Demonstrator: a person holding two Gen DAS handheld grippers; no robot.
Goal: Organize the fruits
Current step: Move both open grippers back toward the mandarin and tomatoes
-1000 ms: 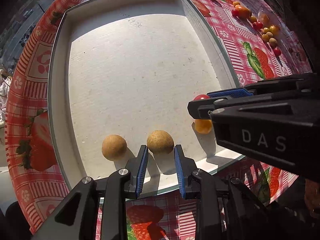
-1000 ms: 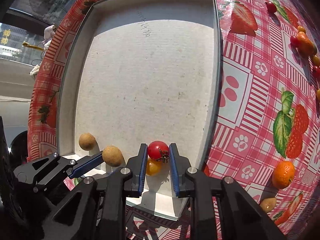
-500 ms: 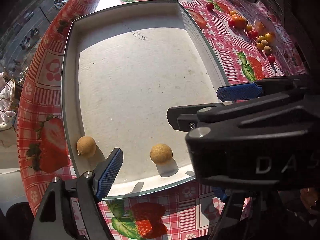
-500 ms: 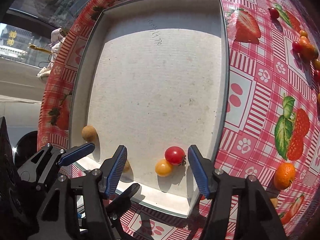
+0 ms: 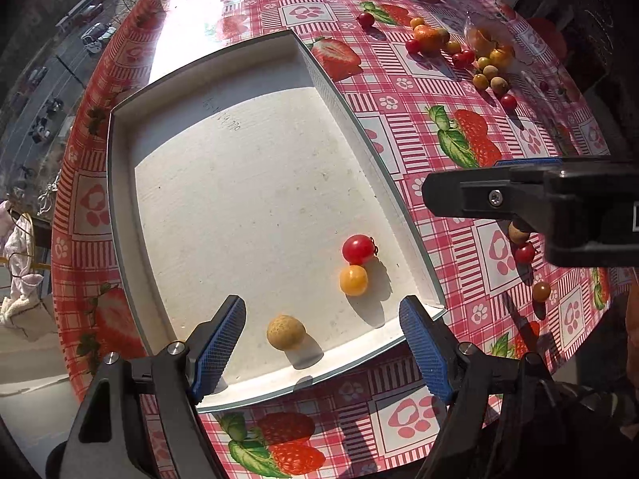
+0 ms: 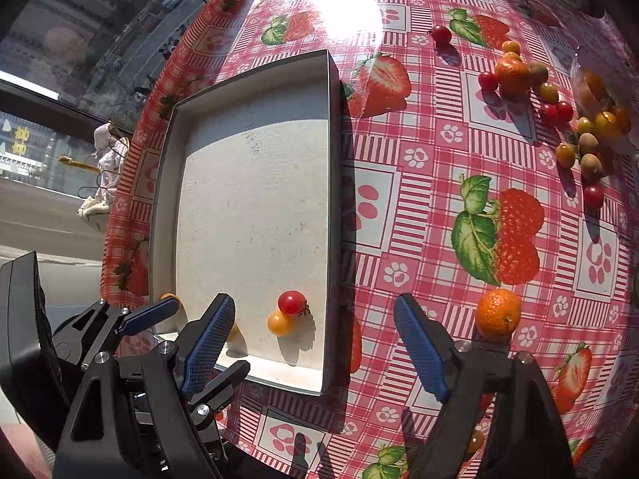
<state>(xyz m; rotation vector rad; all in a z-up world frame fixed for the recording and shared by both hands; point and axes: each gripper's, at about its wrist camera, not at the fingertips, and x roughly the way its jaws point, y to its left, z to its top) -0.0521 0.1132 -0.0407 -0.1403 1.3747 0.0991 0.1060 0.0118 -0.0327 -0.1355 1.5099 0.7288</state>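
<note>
A white tray (image 5: 116, 199) lies on the strawberry tablecloth. Near its front right corner a red cherry tomato (image 5: 358, 248) touches a yellow one (image 5: 353, 280), and a tan longan (image 5: 285, 332) rests by the front wall. My left gripper (image 5: 321, 301) hangs open above that front part, holding nothing. In the right wrist view the same red tomato (image 6: 292, 302) and yellow tomato (image 6: 280, 322) lie below my right gripper (image 6: 313, 303). Its jaws are still opening, straddle the tray's right wall and grip nothing. One right finger (image 5: 519, 195) crosses the left wrist view.
A mandarin (image 6: 498, 313) sits on the cloth right of the tray. Several loose tomatoes, longans and a mandarin (image 6: 513, 74) are scattered at the back right beside a plastic bag (image 6: 599, 92). The table's edge curves along the left, with a street far below.
Both grippers went from shut to wide open and rose. The right one let go of the red tomato and moved right; the longan now lies free under the left one.
</note>
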